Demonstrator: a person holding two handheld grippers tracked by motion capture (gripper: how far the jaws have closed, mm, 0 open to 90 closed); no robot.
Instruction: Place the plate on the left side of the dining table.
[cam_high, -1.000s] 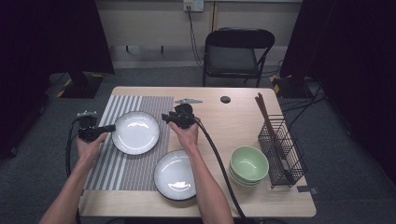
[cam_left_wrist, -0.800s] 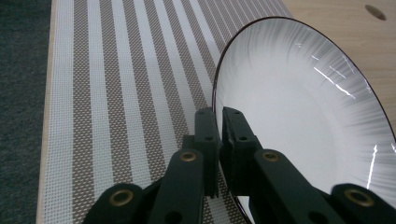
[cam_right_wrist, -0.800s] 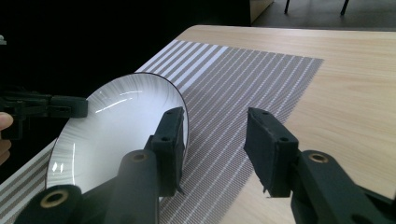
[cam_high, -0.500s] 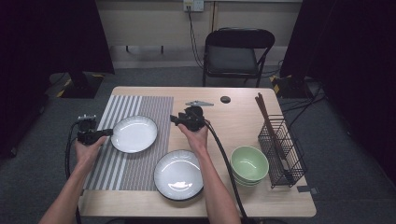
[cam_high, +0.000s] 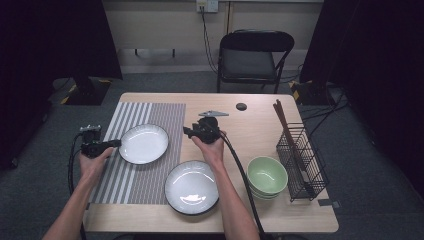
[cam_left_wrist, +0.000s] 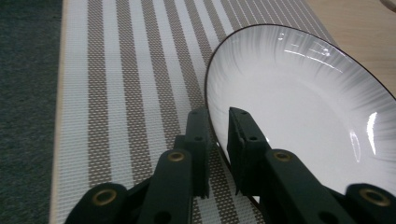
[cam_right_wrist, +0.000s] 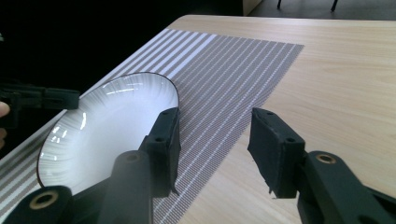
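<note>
The left gripper (cam_left_wrist: 217, 140) is straddling the plate's (cam_high: 144, 143) near rim on the striped placemat (cam_high: 125, 175), jaws just easing open. The right gripper (cam_right_wrist: 212, 149), open and empty, is standing off the opposite rim.

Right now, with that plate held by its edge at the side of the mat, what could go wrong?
1. The left hand-held gripper has only the thin rim of the plate between its jaws, which have just been opening; the plate could slip or drop.
2. The right hand-held gripper stands open close by and could knock the plate.
</note>
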